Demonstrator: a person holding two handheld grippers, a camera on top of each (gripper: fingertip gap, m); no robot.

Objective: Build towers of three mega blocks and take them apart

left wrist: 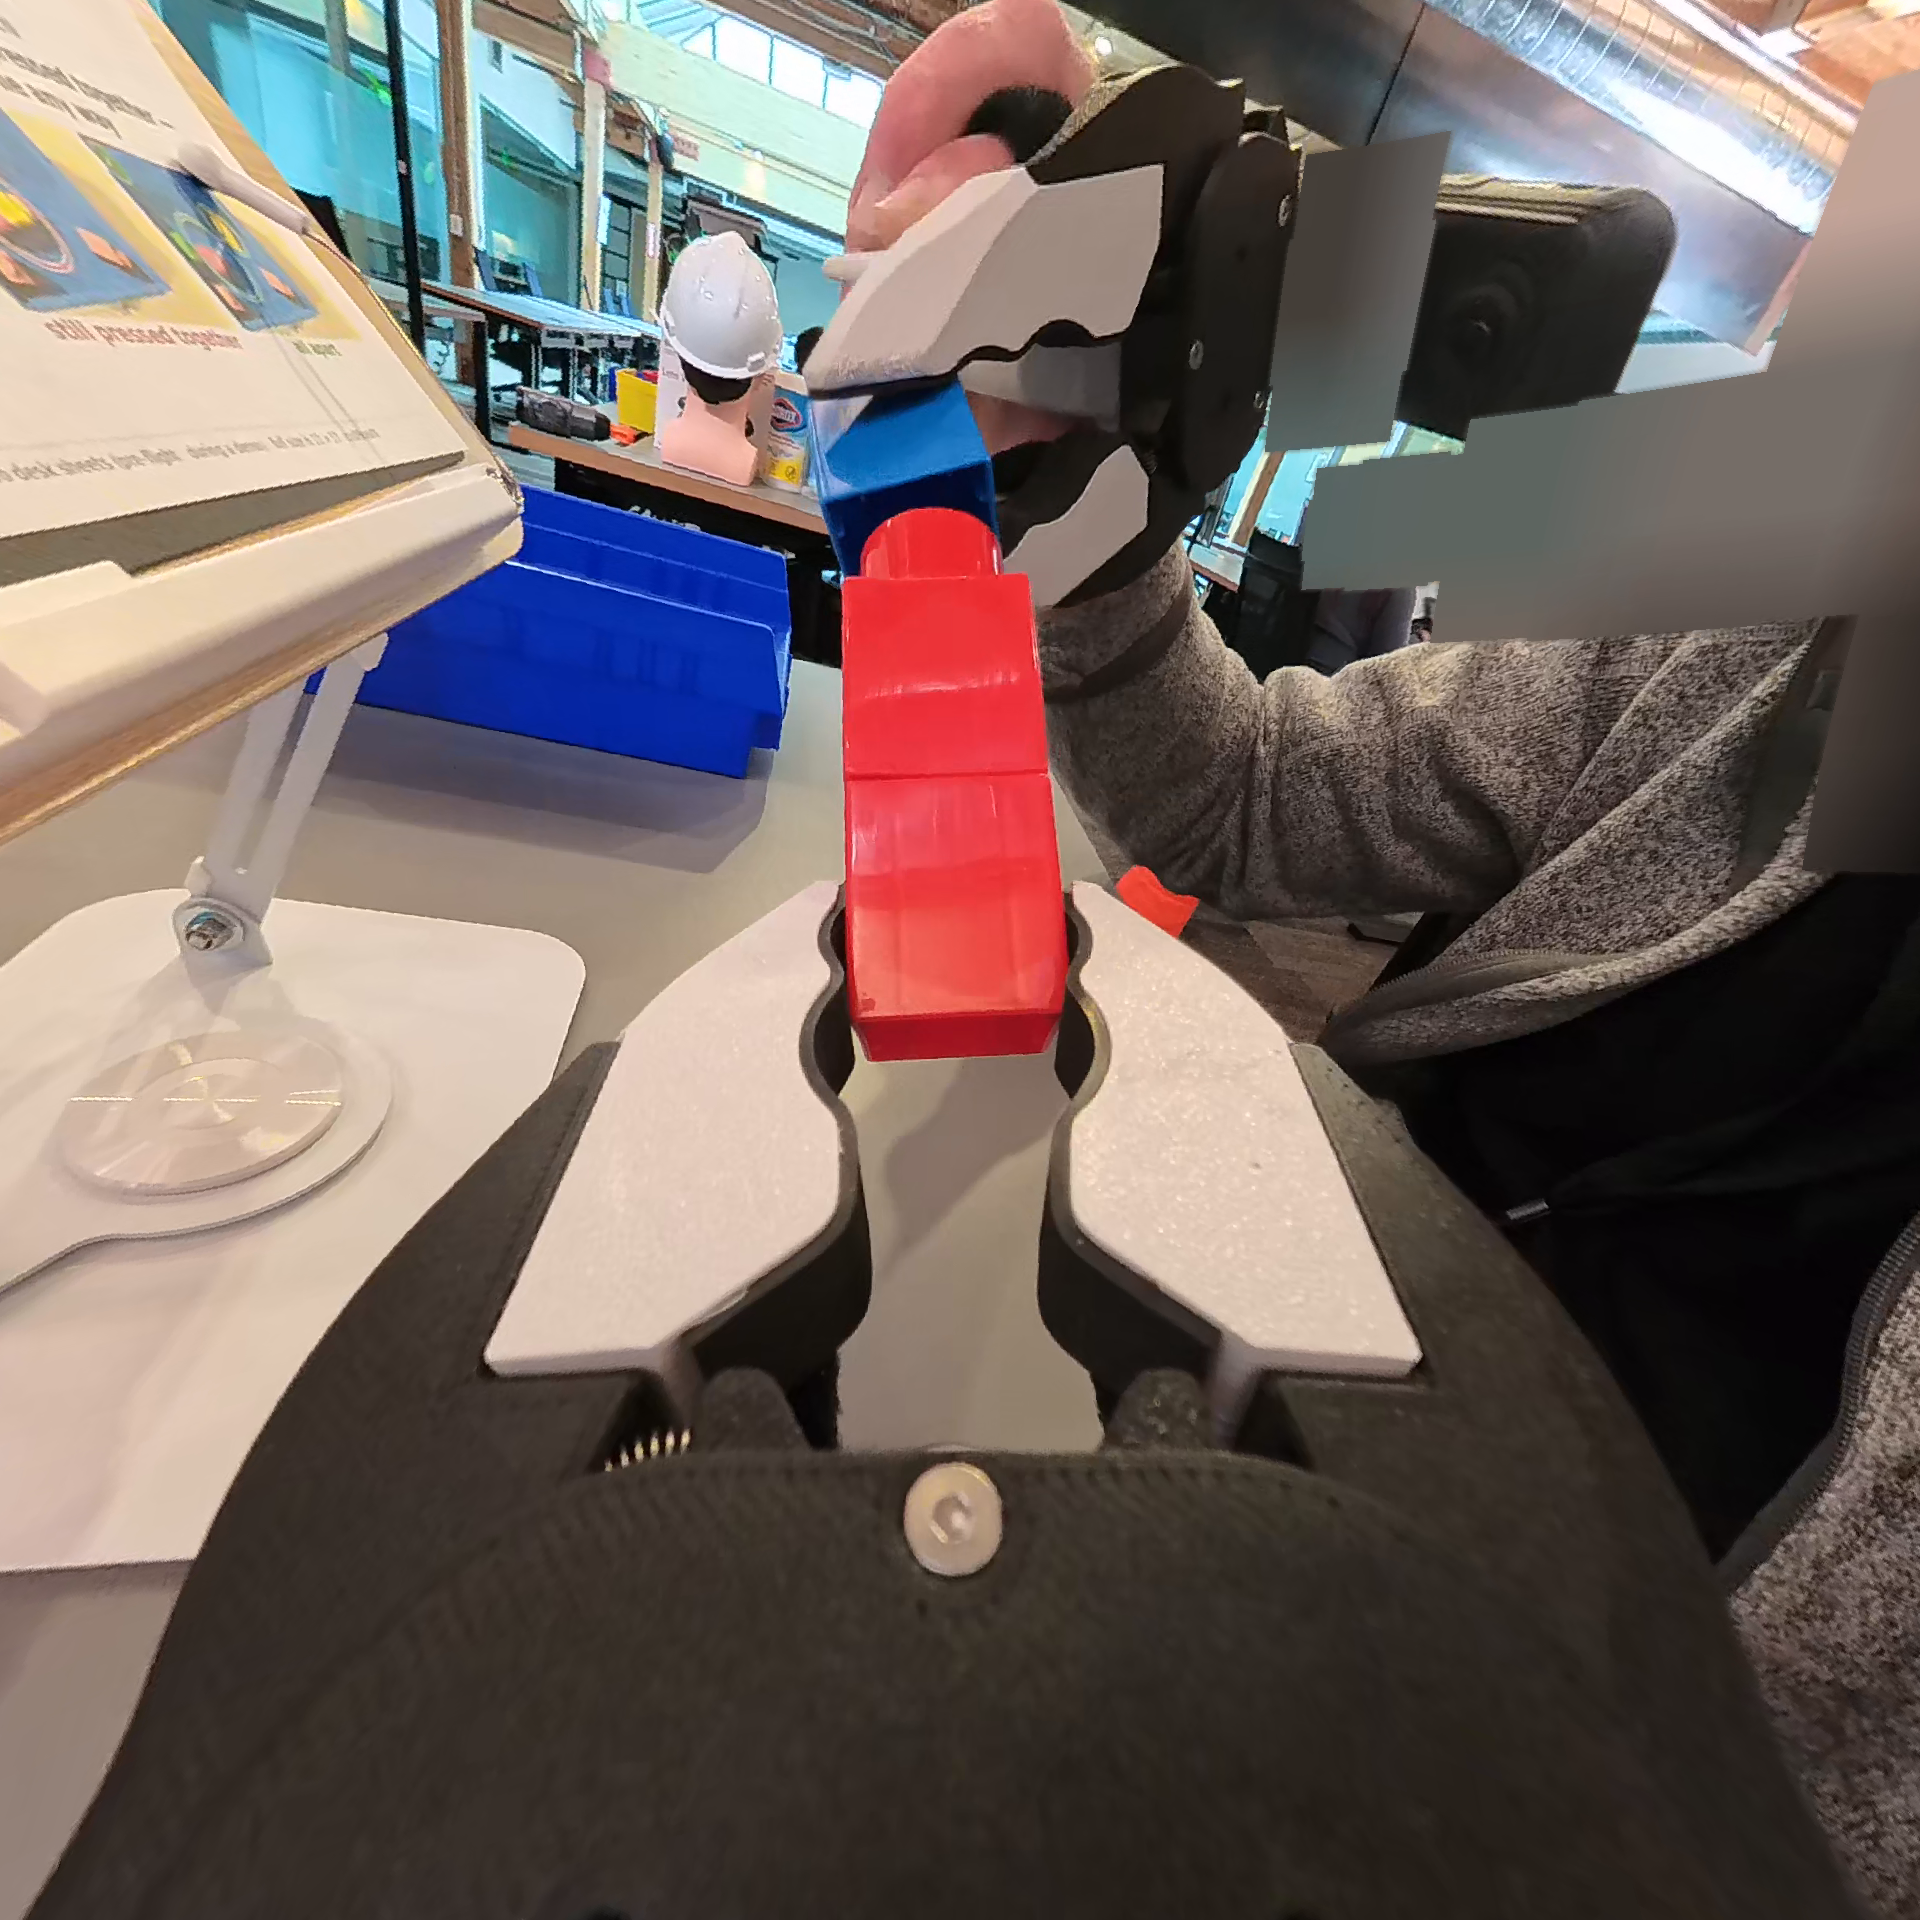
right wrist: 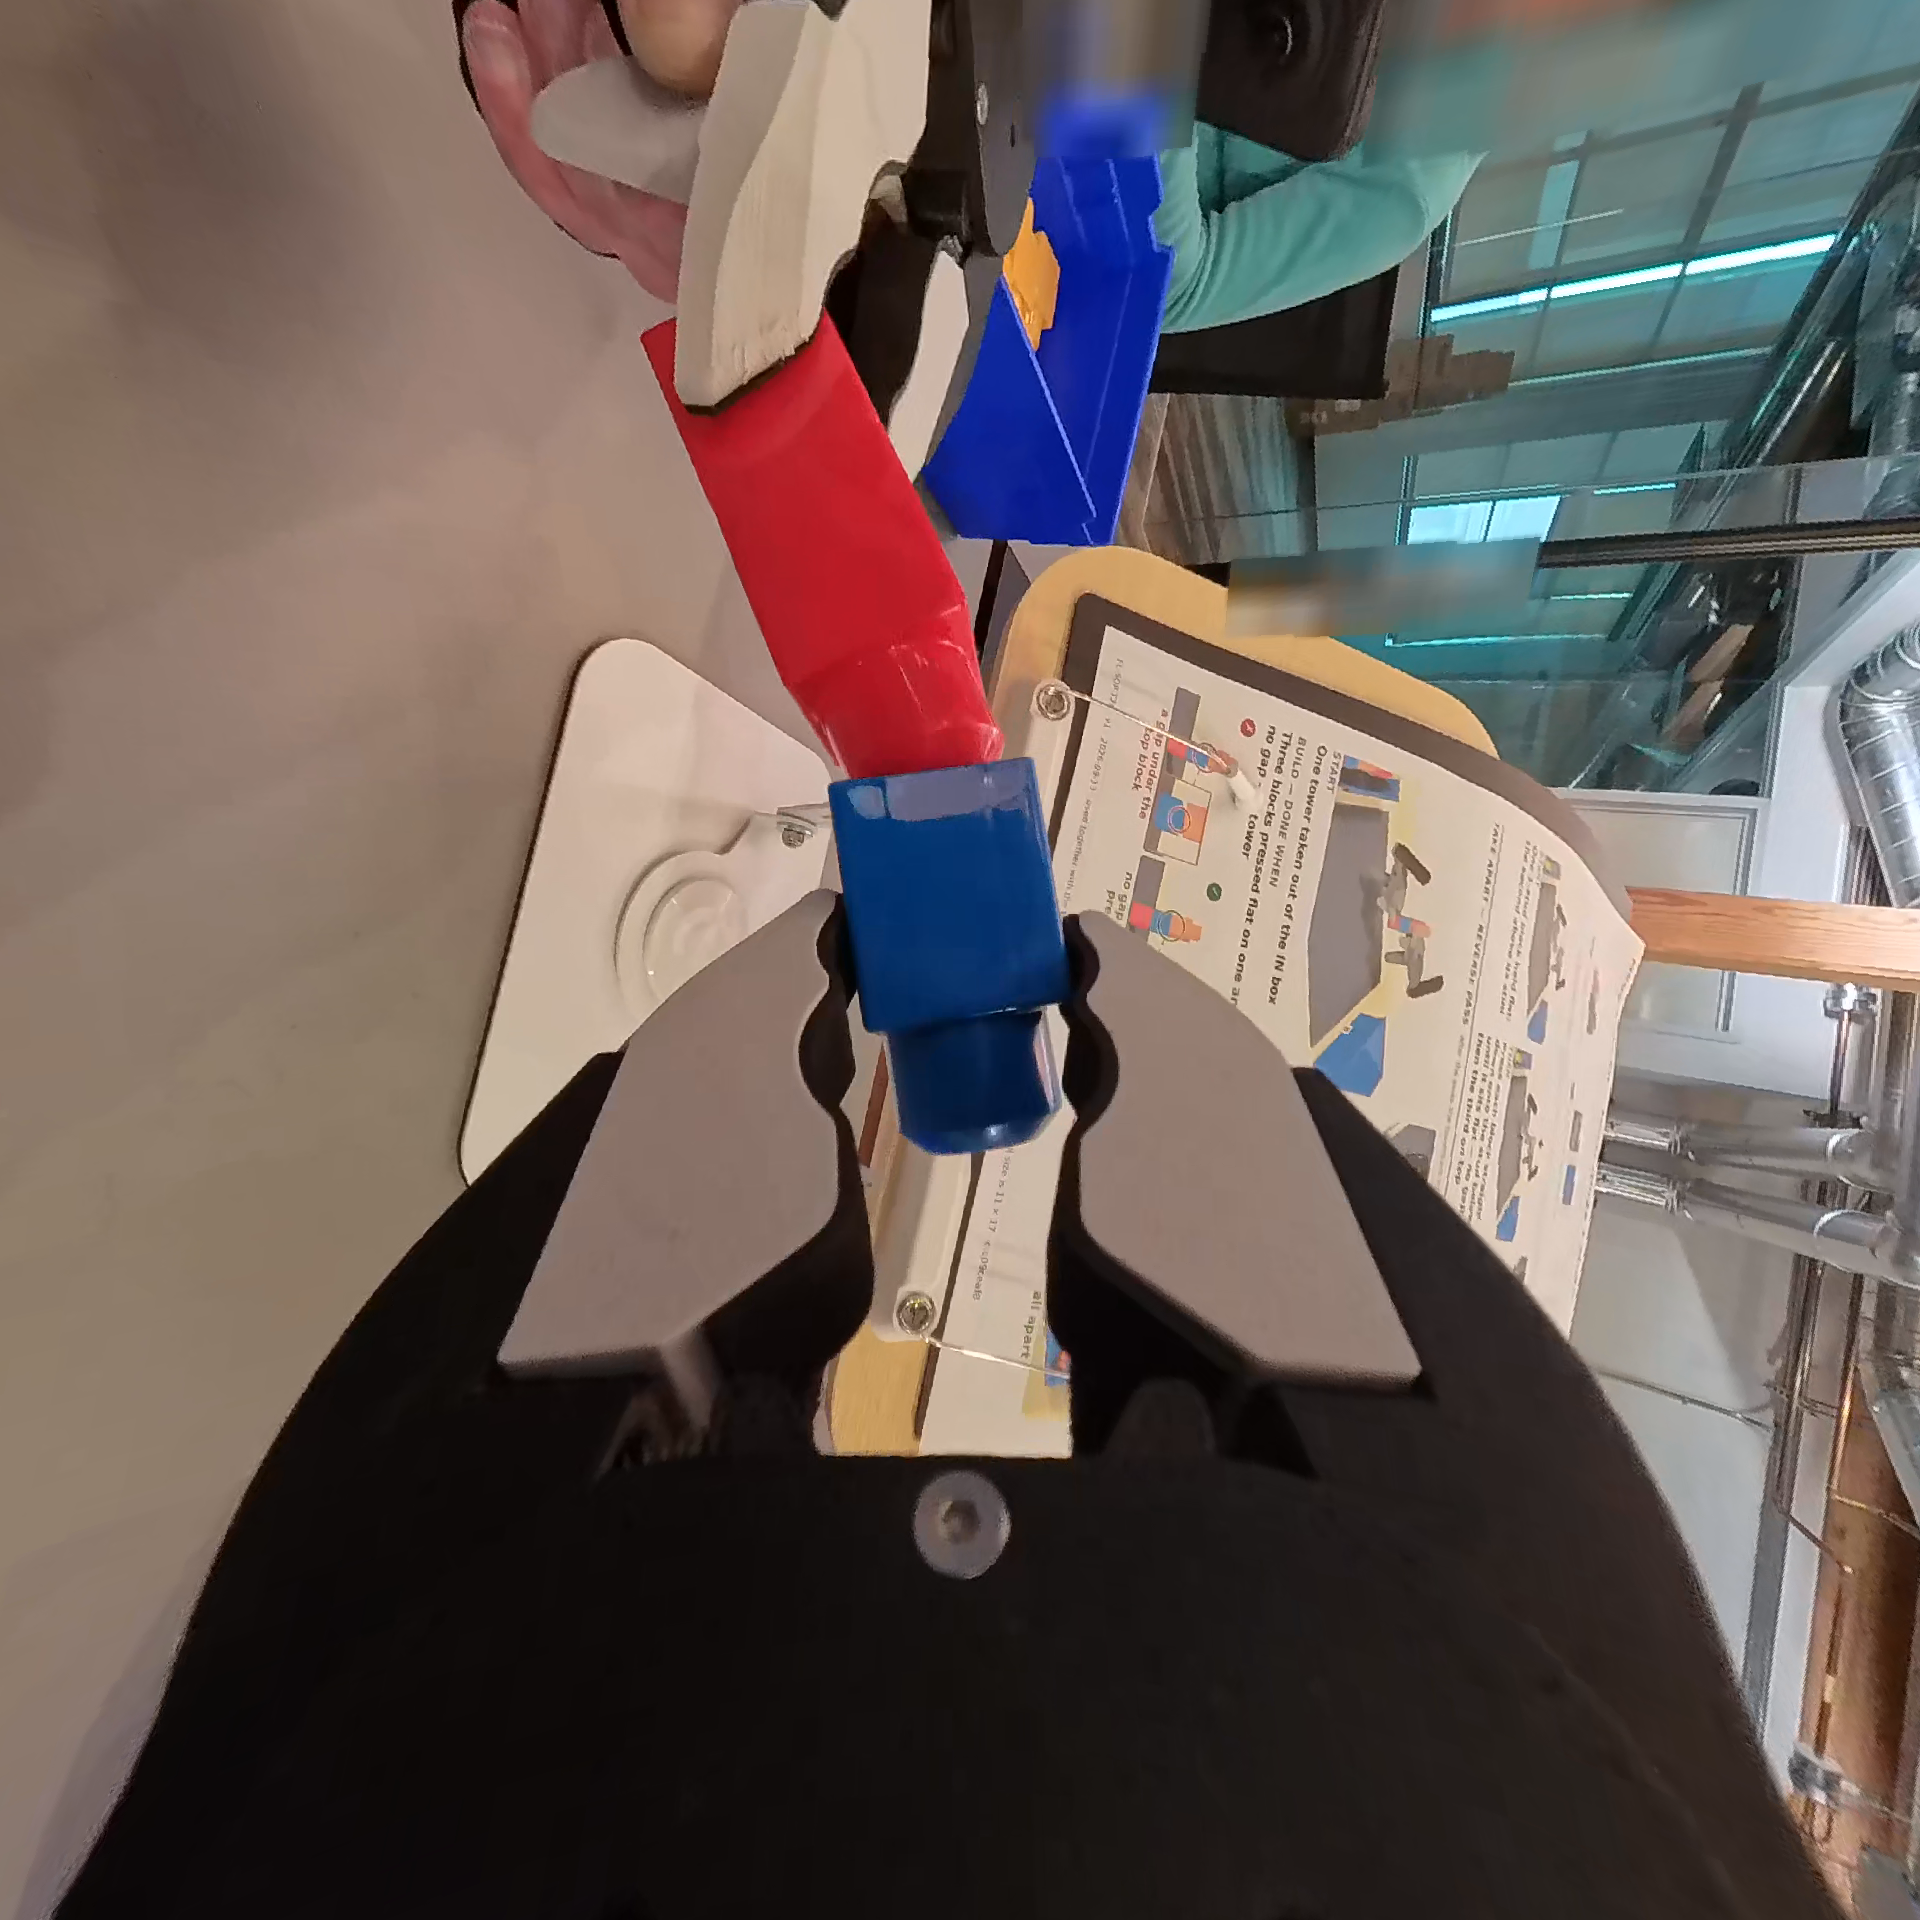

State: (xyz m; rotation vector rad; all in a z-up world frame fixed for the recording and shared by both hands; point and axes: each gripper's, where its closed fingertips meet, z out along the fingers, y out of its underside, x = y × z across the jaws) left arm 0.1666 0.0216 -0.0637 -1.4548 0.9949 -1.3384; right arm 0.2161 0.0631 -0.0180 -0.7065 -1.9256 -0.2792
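Tabletop (left wrist: 644, 883), pale grey and matte, is stretching ahead of the left gripper (left wrist: 956, 977), whose pads are pressing on the near red block (left wrist: 951, 914) of a tower held up off the surface. A second red block (left wrist: 940, 675) is joined beyond it, and the blue block (left wrist: 899, 468) at the far end is sitting pinched in the right gripper (left wrist: 925, 457). A white document stand (left wrist: 260, 1039) is resting to the left, a blue bin (left wrist: 582, 644) farther ahead, and an open workshop hall with a white hard hat (left wrist: 722, 307) is lying beyond.

Seen from the right wrist, the right gripper (right wrist: 956, 977) is clamping the blue block (right wrist: 951, 914), the red blocks (right wrist: 821, 540) are slanting away to the left gripper (right wrist: 748, 353), and glass walls and metal ducting (right wrist: 1881, 790) are filling the right side.
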